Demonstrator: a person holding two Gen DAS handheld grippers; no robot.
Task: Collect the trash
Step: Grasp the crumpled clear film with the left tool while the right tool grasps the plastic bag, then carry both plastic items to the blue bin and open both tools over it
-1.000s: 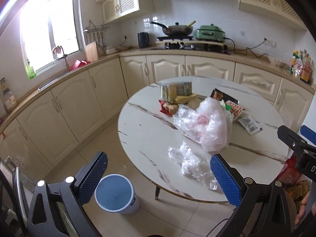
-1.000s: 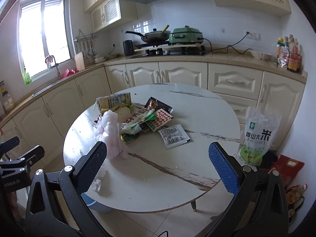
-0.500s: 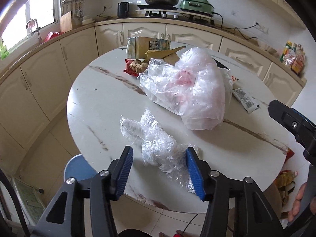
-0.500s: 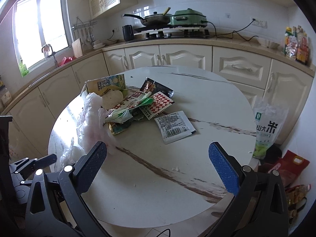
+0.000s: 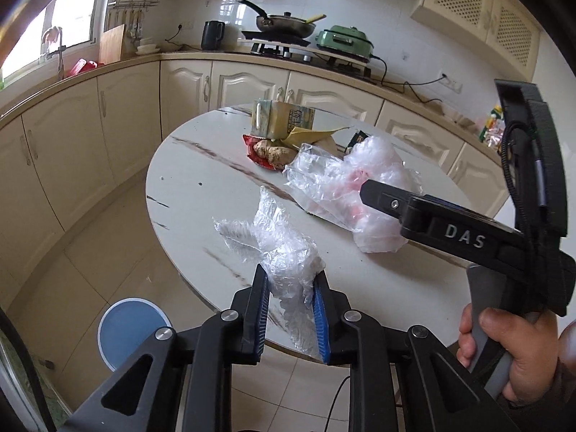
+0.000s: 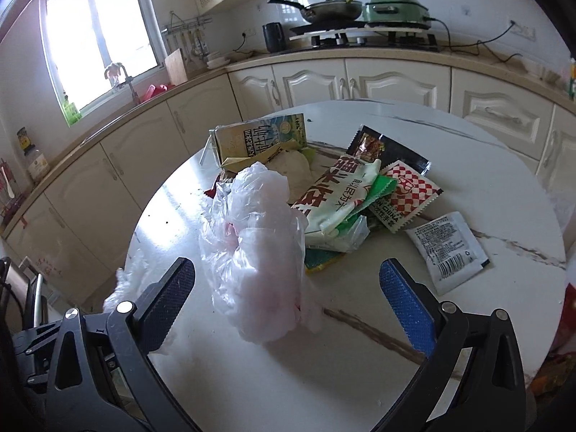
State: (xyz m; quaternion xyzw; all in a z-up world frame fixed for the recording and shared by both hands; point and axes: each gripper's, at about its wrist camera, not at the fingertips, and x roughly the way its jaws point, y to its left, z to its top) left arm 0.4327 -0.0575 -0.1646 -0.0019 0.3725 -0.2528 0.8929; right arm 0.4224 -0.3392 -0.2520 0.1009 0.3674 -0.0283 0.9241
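A crumpled clear plastic wrap (image 5: 273, 241) lies at the near edge of the round marble table (image 5: 201, 176). My left gripper (image 5: 291, 277) has its blue pads pressed on the wrap's near end, and its jaws are still closing. A larger pinkish plastic bag (image 6: 259, 252) sits further in on the table. My right gripper (image 6: 284, 270) stands open just above the table with that bag between its wide-spread fingers, which do not touch it. Behind the bag lie a milk carton (image 6: 259, 136), several snack wrappers (image 6: 334, 194) and a white sachet (image 6: 450, 252).
A blue-lidded bin (image 5: 131, 327) stands on the floor below the table's left edge. A person's hand (image 5: 511, 352) holds the right gripper's handle at the right of the left wrist view. Cream cabinets and a counter with a stove curve around behind the table.
Both grippers have come forward and down to the table. The left one's jaws went from wide open to narrow around the clear wrap. The right one now straddles the pinkish bag.
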